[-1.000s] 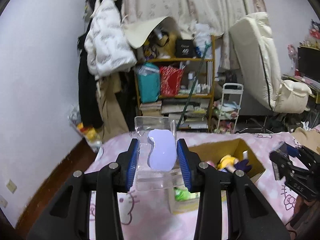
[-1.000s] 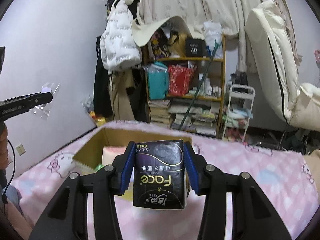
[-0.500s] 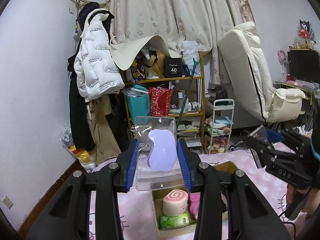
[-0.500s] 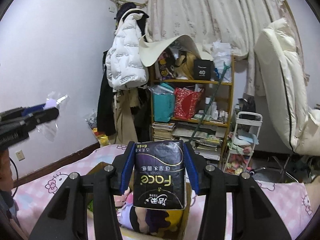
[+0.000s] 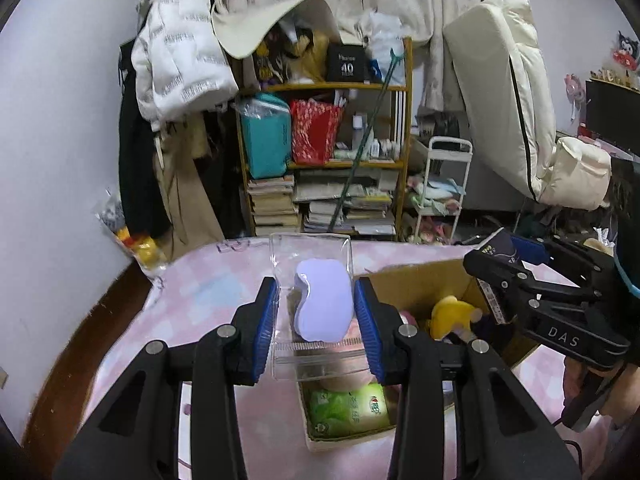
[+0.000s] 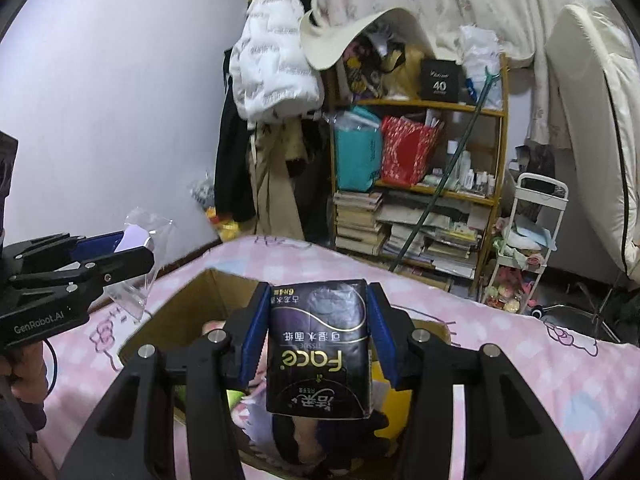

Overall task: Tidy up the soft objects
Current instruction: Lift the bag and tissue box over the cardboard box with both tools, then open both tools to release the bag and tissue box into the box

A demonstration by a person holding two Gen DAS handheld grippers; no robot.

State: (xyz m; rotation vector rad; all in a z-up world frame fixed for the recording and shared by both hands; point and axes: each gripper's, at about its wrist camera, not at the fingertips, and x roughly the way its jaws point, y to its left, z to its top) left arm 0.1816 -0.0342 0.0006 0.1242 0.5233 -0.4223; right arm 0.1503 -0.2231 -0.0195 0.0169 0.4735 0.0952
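- The pink bed (image 5: 208, 304) carries an open cardboard box (image 6: 188, 300) with soft toys inside.
- The right tool (image 6: 318, 340) pinches a black tissue pack (image 6: 320, 344) above the box.
- The left tool (image 5: 316, 320) pinches a clear case (image 5: 312, 296) with a lilac sponge (image 5: 322, 304) over the box's edge.

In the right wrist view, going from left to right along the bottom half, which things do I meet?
Left gripper holding a clear case → cardboard box → tissue pack in the right gripper → white cart.
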